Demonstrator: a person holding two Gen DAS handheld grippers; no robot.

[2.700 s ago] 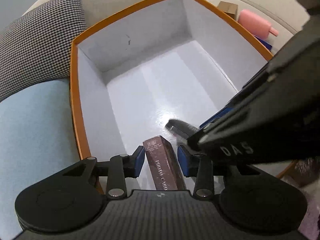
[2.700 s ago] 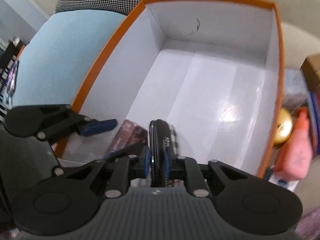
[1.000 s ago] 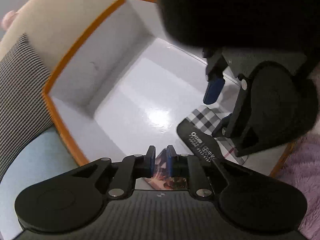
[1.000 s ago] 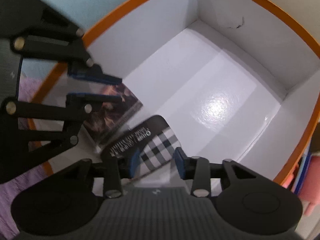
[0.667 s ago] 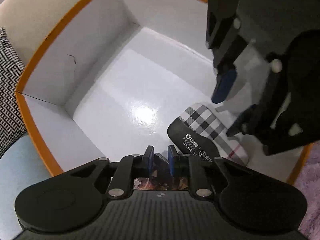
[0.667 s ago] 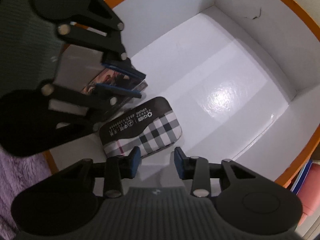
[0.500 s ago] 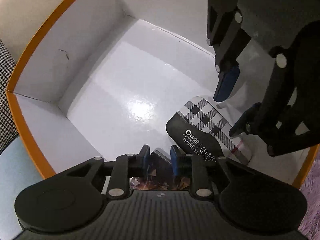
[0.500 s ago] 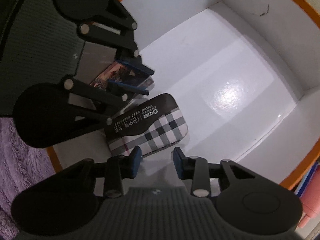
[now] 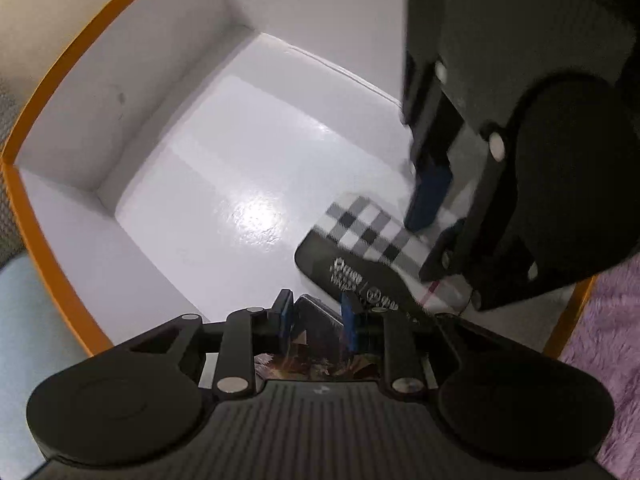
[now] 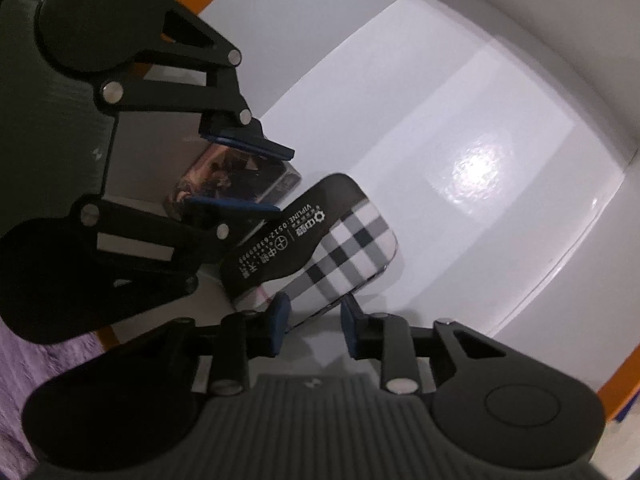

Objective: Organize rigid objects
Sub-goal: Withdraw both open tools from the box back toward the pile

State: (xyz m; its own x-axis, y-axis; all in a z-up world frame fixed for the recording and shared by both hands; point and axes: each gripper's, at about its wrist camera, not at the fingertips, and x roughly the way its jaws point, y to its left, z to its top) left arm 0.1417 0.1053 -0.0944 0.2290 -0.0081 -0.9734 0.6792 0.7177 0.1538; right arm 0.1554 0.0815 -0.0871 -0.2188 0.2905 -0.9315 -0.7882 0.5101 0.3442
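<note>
L gripper (image 9: 316,318) now spread, letting go the dark glossy photo-card pack (image 10: 236,178); R gripper (image 10: 314,322) spread too, off the black-and-white plaid flat case (image 10: 320,240). Both lie side by side in orange-rimmed white cardboard box (image 9: 168,48): placement done, grippers free for next items.

Both items have gone from being held upright above the box to lying on its white floor near one orange-rimmed corner. The right gripper (image 10: 312,326) has let go of the plaid case (image 10: 316,248) and now stands apart from it, jaws spread. The left gripper (image 9: 316,318) has widened its jaws around the photo card box (image 10: 236,180), which was clamped tight a second ago.
</note>
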